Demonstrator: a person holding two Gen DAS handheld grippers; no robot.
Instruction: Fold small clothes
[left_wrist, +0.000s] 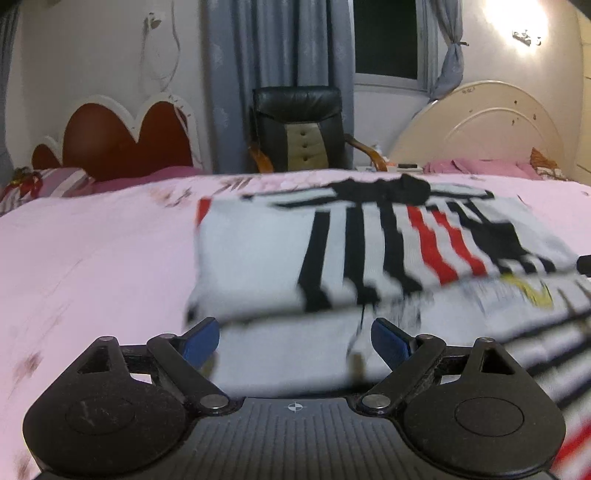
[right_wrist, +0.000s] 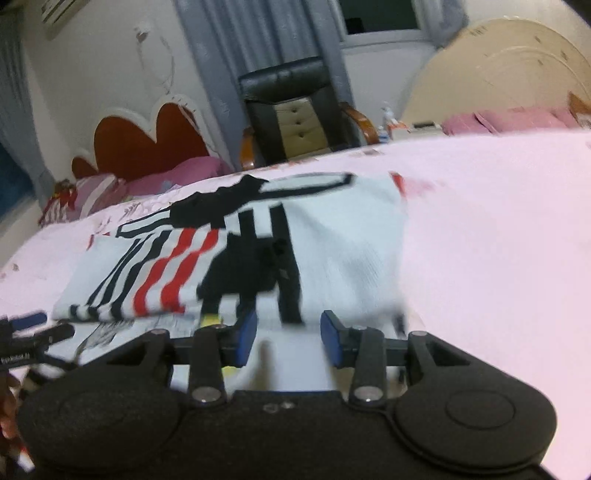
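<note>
Garment (left_wrist: 369, 240): a small white knit top with black and red stripes, noted lying on the pink bedspread (left_wrist: 92, 240), roughly mid-bed. An upper layer is seen doubled over a lower white layer, its near edge blurred and slightly raised, so one fold is judged laid.

Left gripper (left_wrist: 293, 339): blue pads (left_wrist: 201, 339) are held wide apart, nothing between them, the near white edge of the cloth lying just beyond the tips. Nothing is gripped. Wide jaws at the hem are judged to suit a release with the layer left to settle flat.

Right gripper (right_wrist: 288, 334): pads (right_wrist: 247, 336) are set moderately apart and unclamped; white fabric shows in the gap behind them, but no pinch is seen. It is placed at the garment's other near corner, so the hem is flanked by both tools; this is judged to keep the fold square. In the right wrist view the left tool's tip (right_wrist: 29, 319) is glimpsed at the far left, beside the striped edge.

Background recorded: black chair (left_wrist: 299, 129), red scalloped headboard (left_wrist: 122, 140), grey curtains (left_wrist: 273, 55), a cream headboard (left_wrist: 487, 122) to the right.

Risk noted: the raised edge may spring back unless smoothed. A second fold is judged outstanding.
</note>
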